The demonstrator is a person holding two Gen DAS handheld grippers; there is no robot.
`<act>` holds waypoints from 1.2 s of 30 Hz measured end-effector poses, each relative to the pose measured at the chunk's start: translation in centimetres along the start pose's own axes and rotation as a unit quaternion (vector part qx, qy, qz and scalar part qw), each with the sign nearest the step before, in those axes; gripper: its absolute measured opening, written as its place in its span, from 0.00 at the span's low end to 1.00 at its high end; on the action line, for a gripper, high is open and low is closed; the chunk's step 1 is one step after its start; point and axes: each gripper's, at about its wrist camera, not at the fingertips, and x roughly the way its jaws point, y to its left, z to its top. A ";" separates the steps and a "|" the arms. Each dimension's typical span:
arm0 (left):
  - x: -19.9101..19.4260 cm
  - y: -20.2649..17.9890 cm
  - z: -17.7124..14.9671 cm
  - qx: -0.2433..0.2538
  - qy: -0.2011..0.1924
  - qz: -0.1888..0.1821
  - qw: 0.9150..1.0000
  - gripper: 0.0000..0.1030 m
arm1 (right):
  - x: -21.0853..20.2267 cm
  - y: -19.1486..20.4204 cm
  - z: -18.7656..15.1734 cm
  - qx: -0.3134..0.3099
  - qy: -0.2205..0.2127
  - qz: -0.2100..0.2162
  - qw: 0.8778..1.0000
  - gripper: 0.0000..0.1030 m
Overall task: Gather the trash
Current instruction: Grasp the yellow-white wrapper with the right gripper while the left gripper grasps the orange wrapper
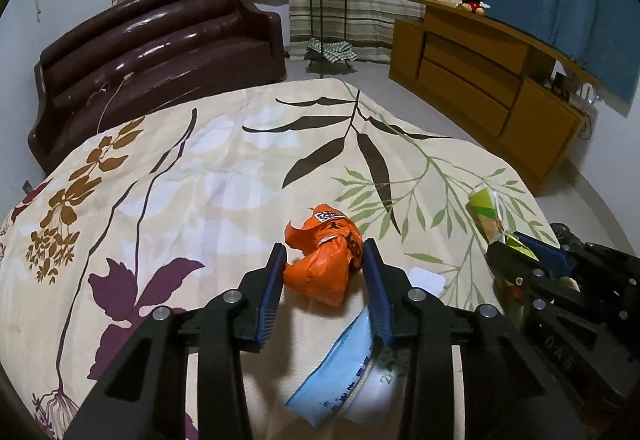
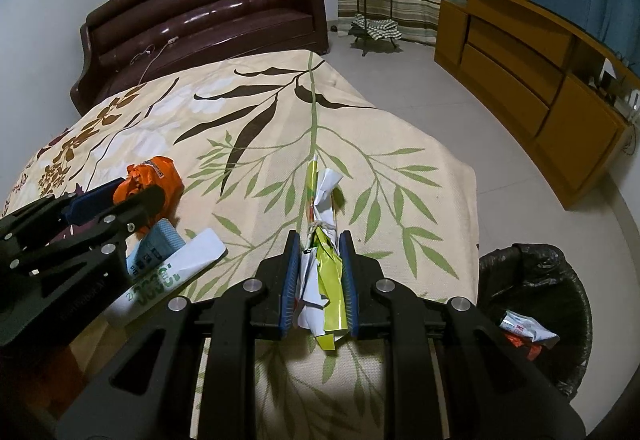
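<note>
A crumpled orange wrapper (image 1: 320,264) lies on the floral tablecloth (image 1: 200,179), and my left gripper (image 1: 324,252) is shut on it, both blue pads against its sides. The right wrist view shows the same grip from the side, the orange wrapper (image 2: 148,175) in the left gripper (image 2: 128,195). My right gripper (image 2: 320,240) is shut on a bunched green, yellow and white wrapper (image 2: 328,272), held just above the cloth. In the left wrist view, that wrapper (image 1: 486,211) sticks out of the right gripper (image 1: 516,244) at the right edge.
A light blue packet (image 1: 340,364) and a white packet with green print (image 2: 172,272) lie under the left gripper. A small white scrap (image 1: 428,280) lies nearby. A bin with a black bag (image 2: 536,280) stands by the table's right corner, holding trash. Sofa (image 1: 160,51) and cabinet (image 1: 480,87) stand beyond.
</note>
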 end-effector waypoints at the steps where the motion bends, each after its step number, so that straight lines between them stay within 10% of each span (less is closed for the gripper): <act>1: -0.1 0.0 0.0 0.000 -0.002 0.001 1.000 0.38 | 0.0 0.0 0.0 0.001 0.000 0.000 1.000 0.19; 36: -8.2 -2.5 -4.5 -0.013 -0.044 0.003 0.999 0.38 | -7.4 0.1 -5.4 0.004 -0.029 -0.002 1.000 0.19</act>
